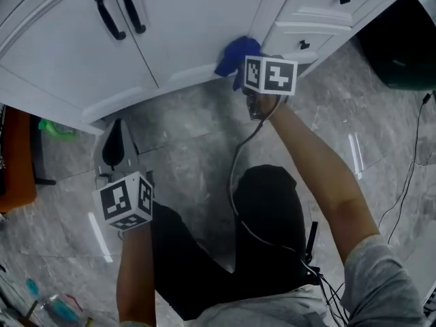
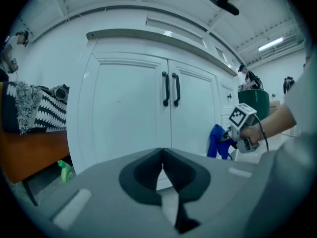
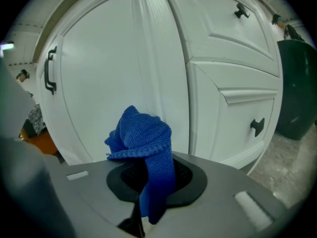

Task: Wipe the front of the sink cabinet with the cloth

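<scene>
Right gripper view: the right gripper (image 3: 148,185) has its jaws closed on the blue cloth (image 3: 141,135). The cloth stands in a crumpled bunch above the jaws, with one end hanging down between them. It is just before the white cabinet (image 3: 99,83), low on its front. In the head view the right arm is stretched forward. The left gripper (image 2: 162,168) has its jaws together, holds nothing, and is held low above the floor (image 1: 191,128), apart from the cabinet.
</scene>
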Available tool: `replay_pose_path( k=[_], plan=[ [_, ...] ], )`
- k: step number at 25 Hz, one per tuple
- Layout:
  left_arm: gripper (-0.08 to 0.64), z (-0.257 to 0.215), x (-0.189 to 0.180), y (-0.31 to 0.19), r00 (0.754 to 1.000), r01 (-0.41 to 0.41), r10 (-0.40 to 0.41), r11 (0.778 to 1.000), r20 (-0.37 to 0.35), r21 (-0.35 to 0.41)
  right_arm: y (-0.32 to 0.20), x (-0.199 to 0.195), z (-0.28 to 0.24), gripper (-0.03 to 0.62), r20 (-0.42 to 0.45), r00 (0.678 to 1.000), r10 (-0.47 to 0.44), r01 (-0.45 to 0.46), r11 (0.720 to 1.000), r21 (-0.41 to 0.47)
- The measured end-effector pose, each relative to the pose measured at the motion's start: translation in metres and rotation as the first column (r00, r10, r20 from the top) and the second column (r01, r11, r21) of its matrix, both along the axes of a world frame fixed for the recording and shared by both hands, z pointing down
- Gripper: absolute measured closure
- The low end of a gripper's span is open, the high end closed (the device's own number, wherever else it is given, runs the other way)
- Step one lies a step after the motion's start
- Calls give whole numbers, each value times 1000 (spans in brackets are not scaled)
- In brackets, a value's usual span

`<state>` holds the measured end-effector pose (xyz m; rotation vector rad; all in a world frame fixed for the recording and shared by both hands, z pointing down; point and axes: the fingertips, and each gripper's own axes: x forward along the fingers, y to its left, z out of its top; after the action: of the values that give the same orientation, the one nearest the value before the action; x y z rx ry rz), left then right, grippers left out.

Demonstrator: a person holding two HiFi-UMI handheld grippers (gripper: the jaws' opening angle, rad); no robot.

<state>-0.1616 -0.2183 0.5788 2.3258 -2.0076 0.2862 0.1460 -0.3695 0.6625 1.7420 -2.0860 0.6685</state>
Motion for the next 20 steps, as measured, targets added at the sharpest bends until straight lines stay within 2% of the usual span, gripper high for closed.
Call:
replay_pose_path(
  k=[2,4,8,11,13,17,20],
  plan=[
    [551,-9,0,12,1000,20,-20,1000,-14,16,11,2,-11,525,-24,998,-60,62,997,49],
    [551,-21,0,21,998,47,-47,999,-42,0,21,-8,-42,525,-61,987,-147,154,978,143],
    [551,-70,16,42,999,40,-39,998,16,-48,60,-36,-127,525,-76,940,-332,340,897,282],
    [551,-142,33,63,999,0,-1,1000,-34,-24,96,-50,-193,523,-68,908,-412,413,859,302],
    [551,-192,43,74,999,-27,26,1000,-41,-8,115,-55,-239,523,-45,899,-436,427,850,307],
    [551,-269,57,98,998,-54,52,998,-47,-39,151,-59,-327,522,-8,888,-459,439,844,307],
    [551,-330,70,121,993,-87,83,995,-84,-48,184,-55,-394,522,0,881,-473,452,842,295]
  ],
)
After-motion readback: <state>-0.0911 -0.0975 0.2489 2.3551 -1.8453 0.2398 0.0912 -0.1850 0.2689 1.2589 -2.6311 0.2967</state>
